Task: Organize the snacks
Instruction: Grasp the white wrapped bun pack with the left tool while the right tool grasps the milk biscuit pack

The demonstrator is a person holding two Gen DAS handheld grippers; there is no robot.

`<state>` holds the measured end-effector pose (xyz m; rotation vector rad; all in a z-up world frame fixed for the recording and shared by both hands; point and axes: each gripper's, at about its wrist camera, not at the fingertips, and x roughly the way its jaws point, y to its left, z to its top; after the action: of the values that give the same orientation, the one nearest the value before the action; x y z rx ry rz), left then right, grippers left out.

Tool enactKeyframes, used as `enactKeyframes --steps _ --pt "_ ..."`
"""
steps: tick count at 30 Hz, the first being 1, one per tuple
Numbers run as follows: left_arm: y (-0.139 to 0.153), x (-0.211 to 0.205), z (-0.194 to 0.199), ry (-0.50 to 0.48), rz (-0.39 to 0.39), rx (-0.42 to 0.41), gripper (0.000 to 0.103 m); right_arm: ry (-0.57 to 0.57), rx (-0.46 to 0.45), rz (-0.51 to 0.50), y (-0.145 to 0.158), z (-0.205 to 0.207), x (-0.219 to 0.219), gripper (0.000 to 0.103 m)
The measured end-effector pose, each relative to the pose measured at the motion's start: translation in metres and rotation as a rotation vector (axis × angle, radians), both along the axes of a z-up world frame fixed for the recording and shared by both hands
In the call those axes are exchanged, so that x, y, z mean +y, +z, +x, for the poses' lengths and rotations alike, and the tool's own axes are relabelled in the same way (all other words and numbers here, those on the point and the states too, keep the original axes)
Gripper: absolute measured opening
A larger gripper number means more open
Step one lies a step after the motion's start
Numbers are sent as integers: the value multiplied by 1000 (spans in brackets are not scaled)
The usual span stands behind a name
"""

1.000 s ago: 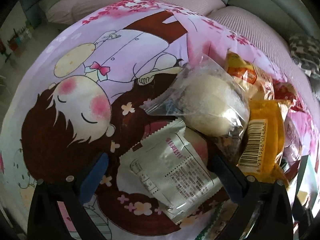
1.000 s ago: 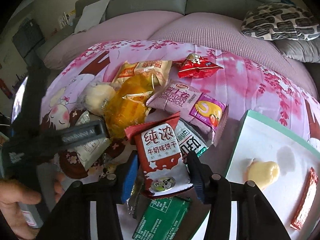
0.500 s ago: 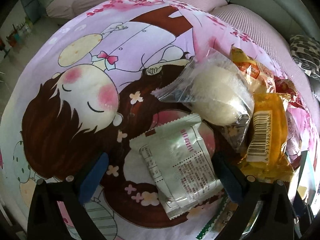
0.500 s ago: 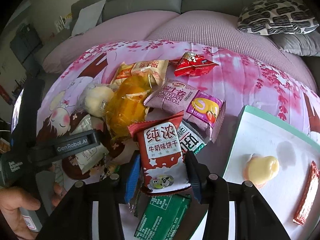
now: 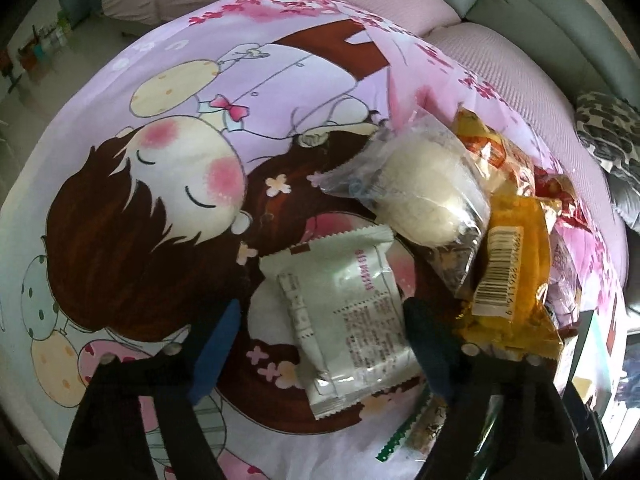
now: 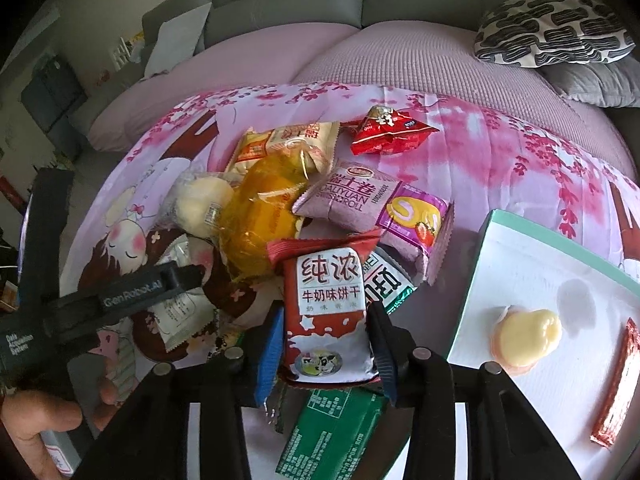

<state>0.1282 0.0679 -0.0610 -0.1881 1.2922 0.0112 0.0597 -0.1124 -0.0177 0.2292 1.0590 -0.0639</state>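
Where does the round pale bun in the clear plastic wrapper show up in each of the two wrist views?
Left wrist: the round pale bun in clear plastic wrapper sits right of centre, beyond the white packet.
Right wrist: the same bun lies left of centre, at the pile's left edge.
Shared landmark: the translucent orange packet touching the bun.

- Pink cartoon-printed cloth (image 6: 500, 160) with blossoms and a brown-haired girl
- Red-and-white milk biscuit packet (image 6: 330, 312)
- Purple swiss-roll wrapper (image 6: 376, 208)
- Translucent orange-yellow bag (image 5: 508, 276)
- Pale grey-white sachet (image 5: 344, 312)
- Black-and-white patterned cushion (image 6: 552, 28)
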Motion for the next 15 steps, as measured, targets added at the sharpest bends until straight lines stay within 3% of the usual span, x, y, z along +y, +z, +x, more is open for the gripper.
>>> enactKeyframes --steps 2,5,15 --pt "0 -6 -2 -14 14 -3 72 1 0 -3 0 0 1 44" --pt "3 -5 0 -19 10 -9 54 0 0 0 0 0 0 44" --pt "16 2 -5 -12 -106 -21 53 -7 -17 9 3 -1 -1 42"
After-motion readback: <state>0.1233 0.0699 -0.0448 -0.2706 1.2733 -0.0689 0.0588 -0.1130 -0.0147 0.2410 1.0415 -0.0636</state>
